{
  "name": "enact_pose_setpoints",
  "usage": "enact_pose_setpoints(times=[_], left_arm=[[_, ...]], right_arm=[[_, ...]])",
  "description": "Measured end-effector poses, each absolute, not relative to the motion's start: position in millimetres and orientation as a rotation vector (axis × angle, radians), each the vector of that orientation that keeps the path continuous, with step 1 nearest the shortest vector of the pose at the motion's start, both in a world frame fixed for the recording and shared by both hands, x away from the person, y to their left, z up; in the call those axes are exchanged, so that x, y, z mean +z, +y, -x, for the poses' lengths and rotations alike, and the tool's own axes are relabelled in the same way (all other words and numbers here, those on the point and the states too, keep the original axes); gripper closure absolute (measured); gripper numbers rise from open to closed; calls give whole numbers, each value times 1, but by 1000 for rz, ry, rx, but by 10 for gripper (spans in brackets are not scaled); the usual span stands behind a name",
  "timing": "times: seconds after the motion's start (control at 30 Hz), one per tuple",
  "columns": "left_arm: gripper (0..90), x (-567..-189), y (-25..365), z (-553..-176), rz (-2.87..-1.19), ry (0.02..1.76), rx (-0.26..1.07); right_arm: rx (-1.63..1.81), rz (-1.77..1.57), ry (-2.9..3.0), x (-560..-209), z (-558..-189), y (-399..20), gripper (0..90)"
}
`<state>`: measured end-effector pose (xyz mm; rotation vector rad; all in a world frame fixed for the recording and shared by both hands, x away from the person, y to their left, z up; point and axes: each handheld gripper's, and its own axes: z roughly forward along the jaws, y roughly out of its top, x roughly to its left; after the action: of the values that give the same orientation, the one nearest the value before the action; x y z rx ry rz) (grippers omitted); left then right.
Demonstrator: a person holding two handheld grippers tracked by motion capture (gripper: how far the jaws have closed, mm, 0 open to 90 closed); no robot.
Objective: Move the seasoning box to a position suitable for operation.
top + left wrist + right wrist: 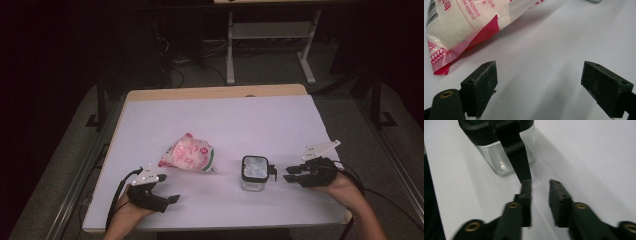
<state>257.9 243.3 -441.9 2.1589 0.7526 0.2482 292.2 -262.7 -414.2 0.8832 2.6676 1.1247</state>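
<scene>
White tabletop, dark room behind.
Near edge: left gripper (167,199) jaws wide, empty; right gripper (287,174) jaws narrowly apart, gripping nothing, just beside jar (254,173) latch. Pink bag (188,154) mid-table (225,120). Beyond: grey floor, desk legs (230,50), cables.

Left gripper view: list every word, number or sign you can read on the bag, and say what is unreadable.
"4298558" – red digits on the clear part of the bag, cut off at the start.
"094-4298715" – red digits on the line below, start possibly cut off.
Barcode – black bars at the bag's upper left; its digits are not legible.
Red characters near the top edge – cut off, unreadable.
Bag in the high view – print too small to read.
</scene>
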Motion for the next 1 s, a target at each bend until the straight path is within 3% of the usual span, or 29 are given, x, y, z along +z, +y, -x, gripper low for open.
enact_pose_setpoints(times=[0.03, 0.07, 0.1, 0.57, 1.0], left_arm=[[135, -442, 243, -258, -2157, 754, 247], [135, -442, 244, -258, -2161, 754, 245], [136, -442, 244, -258, -2158, 755, 243], [136, -443, 246, -259, -2154, 745, 243], [136, -444, 241, -258, -2150, 733, 232]], right_arm=[[1152, -897, 2643, -416, -290, -264, 771], [1199, -912, 2597, -421, -285, -266, 870], [1205, -912, 2581, -423, -284, -267, 896], [1380, -816, 2621, -430, -270, -254, 897], [1412, -809, 2575, -433, -278, -248, 897]])
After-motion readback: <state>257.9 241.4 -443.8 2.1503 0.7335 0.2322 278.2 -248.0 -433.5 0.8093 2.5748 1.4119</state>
